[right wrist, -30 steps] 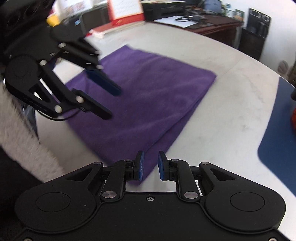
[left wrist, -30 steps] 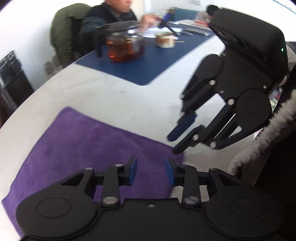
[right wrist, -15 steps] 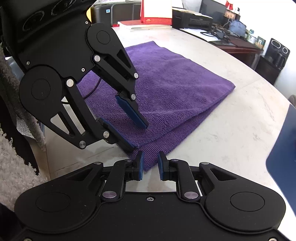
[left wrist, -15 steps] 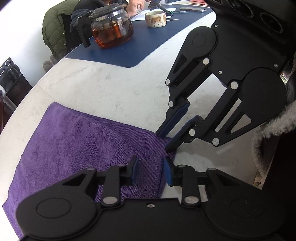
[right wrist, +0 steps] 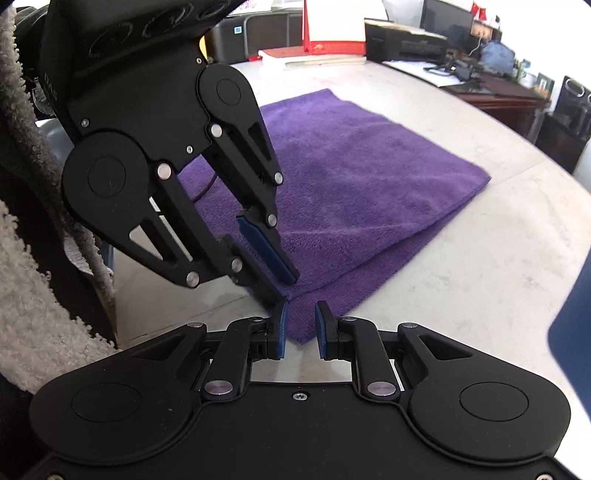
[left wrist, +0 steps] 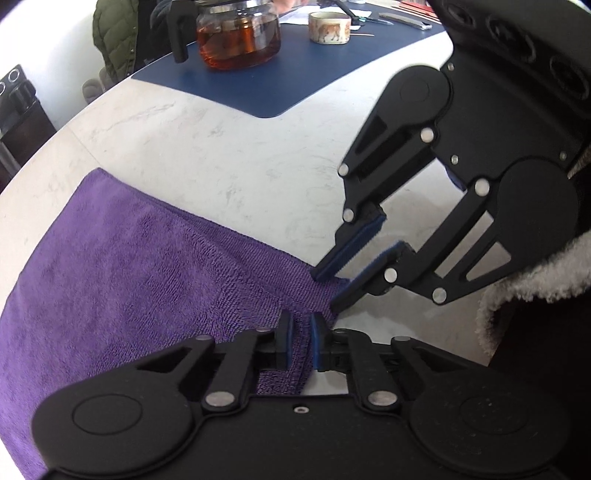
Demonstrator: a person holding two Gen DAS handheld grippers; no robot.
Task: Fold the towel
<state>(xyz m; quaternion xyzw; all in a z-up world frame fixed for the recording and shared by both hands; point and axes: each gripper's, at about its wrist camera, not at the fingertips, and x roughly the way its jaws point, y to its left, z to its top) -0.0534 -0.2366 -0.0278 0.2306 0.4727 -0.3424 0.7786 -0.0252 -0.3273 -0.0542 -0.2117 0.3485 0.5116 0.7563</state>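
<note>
Just bare table (right wrist: 498, 266) beyond towel (right wrist: 351, 177) edge

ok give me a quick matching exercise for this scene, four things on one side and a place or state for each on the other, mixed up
Things:
1. purple towel
2. glass teapot
3. left gripper
4. blue mat

Places or states:
A. pinching a corner of cloth between its pads
B. lying flat and folded double on the pale table
C. standing on the mat, holding brown tea
D. spread over the far part of the table

Pairs: 1-B, 2-C, 3-A, 4-D
</note>
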